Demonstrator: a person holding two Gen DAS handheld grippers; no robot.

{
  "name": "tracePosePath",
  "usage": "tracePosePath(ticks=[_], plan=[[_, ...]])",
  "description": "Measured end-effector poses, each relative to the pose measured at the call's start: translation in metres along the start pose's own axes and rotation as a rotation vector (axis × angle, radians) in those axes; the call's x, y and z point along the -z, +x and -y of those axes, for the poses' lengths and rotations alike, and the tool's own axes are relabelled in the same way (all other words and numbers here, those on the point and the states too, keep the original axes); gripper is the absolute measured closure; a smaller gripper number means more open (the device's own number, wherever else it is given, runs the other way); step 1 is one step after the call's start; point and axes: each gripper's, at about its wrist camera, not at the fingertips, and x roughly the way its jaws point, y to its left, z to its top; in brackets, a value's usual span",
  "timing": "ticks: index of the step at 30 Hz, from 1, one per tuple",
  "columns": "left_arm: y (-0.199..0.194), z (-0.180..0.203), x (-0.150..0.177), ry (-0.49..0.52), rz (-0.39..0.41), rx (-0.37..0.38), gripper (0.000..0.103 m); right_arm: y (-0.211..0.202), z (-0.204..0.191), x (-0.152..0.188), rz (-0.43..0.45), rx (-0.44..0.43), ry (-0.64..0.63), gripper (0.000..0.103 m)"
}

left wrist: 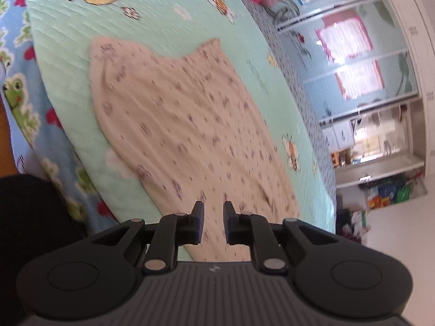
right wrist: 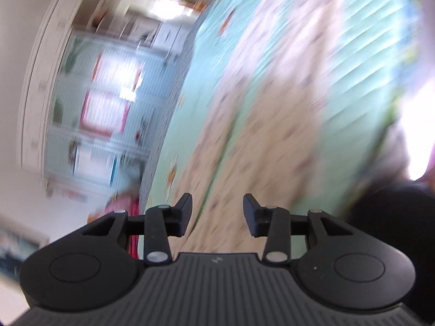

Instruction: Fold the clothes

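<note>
Covering most of both views was a mint-green quilted bedspread (left wrist: 68, 54) printed with cartoon bees and a yellow smiling figure, its blue frog-and-heart border (left wrist: 19, 92) running along the left edge of the left wrist view. Beyond the bed stood a pale blue wardrobe with white horizontal rails and pink panels (left wrist: 350, 62), with open shelving (left wrist: 380, 146) beside it holding assorted items too small to identify. On the bedspread lay the task item, a beige garment with small dark speckles (left wrist: 185, 125), spread flat with its surface lightly rippled and one shaped edge turned toward the far side of the bed. In the left wrist view the garment extended away from the left gripper (left wrist: 213, 222) and passed beneath its fingertips; the jaws stood slightly parted with a narrow gap, and no cloth was seen between them. Whether the tips touched the fabric could not be determined. In the right wrist view, heavily blurred, the same garment (right wrist: 258, 141) ran ahead of and under the right gripper (right wrist: 217, 214), whose jaws were spread noticeably wider than the left pair and likewise held nothing. A dark mass (left wrist: 30, 231), apparently the person's clothing, occupied the lower left corner of the left view, and a similar dark shape (right wrist: 394, 212) sat at the right edge of the right view.
</note>
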Motion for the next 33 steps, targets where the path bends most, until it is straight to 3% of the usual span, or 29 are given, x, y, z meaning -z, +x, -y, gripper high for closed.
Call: tracePosePath(ticks=[3,8,12,18,26,29,33], plan=[[0.000,-0.003,0.005,0.008,0.005,-0.016,0.088,-0.018,0.023,-0.013,0.053,0.013,0.048,0.057],[-0.013,-0.032,0.000,-0.058,0.054,-0.065,0.086,-0.013,0.029,-0.011,0.031,0.037,0.026,0.056],[-0.021,-0.054,-0.005,-0.118,0.065,-0.081,0.062,-0.002,0.018,-0.011,-0.008,0.060,-0.061,0.050],[-0.026,-0.070,-0.011,-0.152,0.083,-0.080,0.048,0.010,0.003,0.003,-0.063,0.089,-0.120,0.048],[-0.017,-0.076,-0.040,-0.175,0.111,-0.070,0.047,0.017,-0.009,0.018,-0.094,0.129,-0.155,0.048],[-0.018,-0.070,-0.047,-0.155,0.146,-0.060,0.046,0.021,-0.028,0.026,-0.138,0.087,-0.213,0.047],[-0.012,-0.056,-0.040,-0.076,0.184,-0.027,0.046,0.053,-0.093,0.062,-0.283,-0.063,-0.428,0.047]])
